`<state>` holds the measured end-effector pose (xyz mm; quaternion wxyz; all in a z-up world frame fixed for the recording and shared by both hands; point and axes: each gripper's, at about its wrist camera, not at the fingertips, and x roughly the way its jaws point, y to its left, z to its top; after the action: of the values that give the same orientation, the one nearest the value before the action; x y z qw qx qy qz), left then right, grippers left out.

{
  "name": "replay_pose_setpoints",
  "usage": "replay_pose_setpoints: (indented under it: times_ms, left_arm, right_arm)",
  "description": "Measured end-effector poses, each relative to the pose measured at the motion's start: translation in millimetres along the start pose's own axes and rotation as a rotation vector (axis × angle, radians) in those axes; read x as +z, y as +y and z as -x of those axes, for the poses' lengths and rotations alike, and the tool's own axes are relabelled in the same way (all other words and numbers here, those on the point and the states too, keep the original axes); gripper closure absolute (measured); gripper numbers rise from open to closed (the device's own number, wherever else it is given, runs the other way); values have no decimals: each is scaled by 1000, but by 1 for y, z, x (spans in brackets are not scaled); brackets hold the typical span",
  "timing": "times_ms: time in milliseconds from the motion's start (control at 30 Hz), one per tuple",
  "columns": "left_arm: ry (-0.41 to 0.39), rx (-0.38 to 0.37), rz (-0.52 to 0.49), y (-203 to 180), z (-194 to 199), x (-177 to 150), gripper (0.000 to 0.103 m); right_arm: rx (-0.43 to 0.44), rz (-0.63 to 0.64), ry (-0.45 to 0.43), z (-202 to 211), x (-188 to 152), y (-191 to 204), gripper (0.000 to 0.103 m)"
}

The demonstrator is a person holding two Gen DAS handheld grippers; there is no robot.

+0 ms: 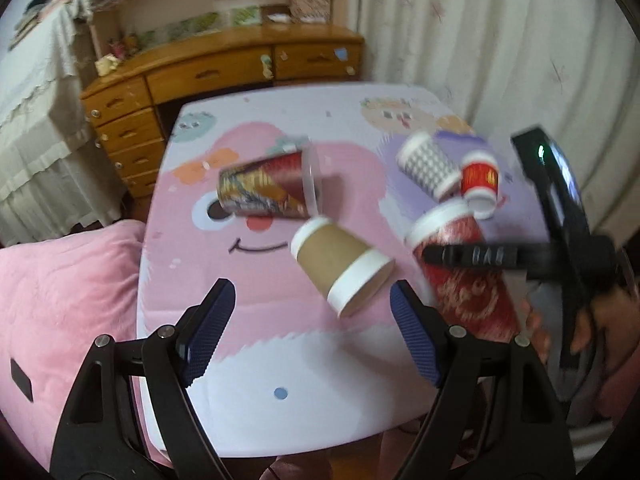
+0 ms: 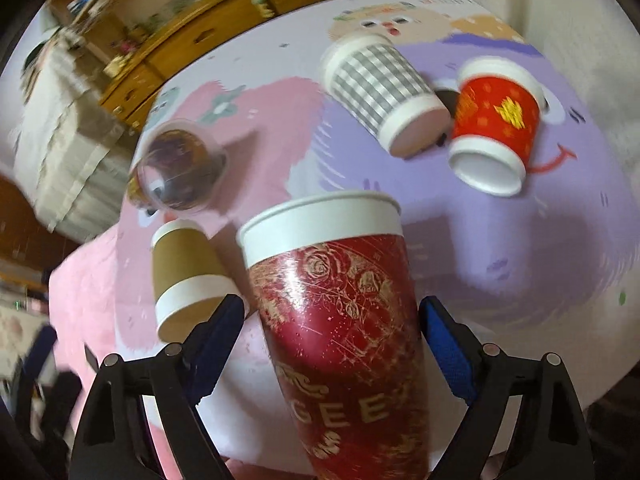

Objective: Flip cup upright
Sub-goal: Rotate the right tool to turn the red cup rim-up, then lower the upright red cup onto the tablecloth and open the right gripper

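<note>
Several paper cups lie on their sides on a table (image 1: pixel 280 360) with a pastel cartoon cloth. A tall dark-red cup with gold roses (image 2: pixel 344 320) lies between the fingers of my right gripper (image 2: pixel 332 320), which is open, with gaps on both sides. The same cup (image 1: pixel 464 276) shows in the left wrist view, with the right gripper's finger (image 1: pixel 480 257) across it. My left gripper (image 1: pixel 312 308) is open and empty, just in front of a brown cup (image 1: pixel 340 264). The brown cup (image 2: pixel 184 272) lies left of the red one.
A cup with a clear lid (image 1: pixel 268 188) lies mid-table. A grey checked cup (image 1: pixel 428 166) and a small red cup (image 1: pixel 480 184) lie at the far right. A wooden desk (image 1: pixel 208 72) stands behind, curtains (image 1: pixel 500 40) right, a pink cushion (image 1: pixel 68 300) left.
</note>
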<state>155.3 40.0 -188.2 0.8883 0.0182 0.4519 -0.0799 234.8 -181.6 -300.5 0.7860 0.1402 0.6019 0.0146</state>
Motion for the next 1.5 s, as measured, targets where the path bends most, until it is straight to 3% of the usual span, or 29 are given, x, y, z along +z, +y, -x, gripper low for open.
replay_pose_setpoints:
  times_ms: [133, 300, 467, 600, 733, 833, 933, 1133, 1500]
  left_arm:
    - [64, -47, -11, 14, -16, -8, 26]
    - [5, -64, -15, 25, -15, -13, 26]
    - [89, -113, -22, 28, -25, -14, 26]
    - [126, -143, -16, 28, -28, -16, 26]
    - [141, -143, -35, 26, -29, -16, 26]
    - [134, -156, -48, 27, -25, -16, 26]
    - [122, -159, -70, 29, -21, -17, 26]
    - [130, -140, -106, 32, -21, -18, 26]
    - [200, -150, -103, 31, -35, -15, 26]
  right_arm:
    - [6, -58, -4, -7, -5, -3, 12]
    - [-42, -22, -21, -8, -9, 6, 14]
    - [-63, 12, -103, 16, -16, 13, 16]
    - [-70, 78, -236, 51, -21, 21, 17]
    - [-106, 161, -443, 89, -36, 28, 20]
    - [-74, 166, -599, 105, -51, 29, 21]
    - [-33, 152, -692, 105, -62, 28, 21]
    - [-36, 101, -626, 80, -69, 27, 21]
    - [-55, 92, -597, 59, -62, 30, 19]
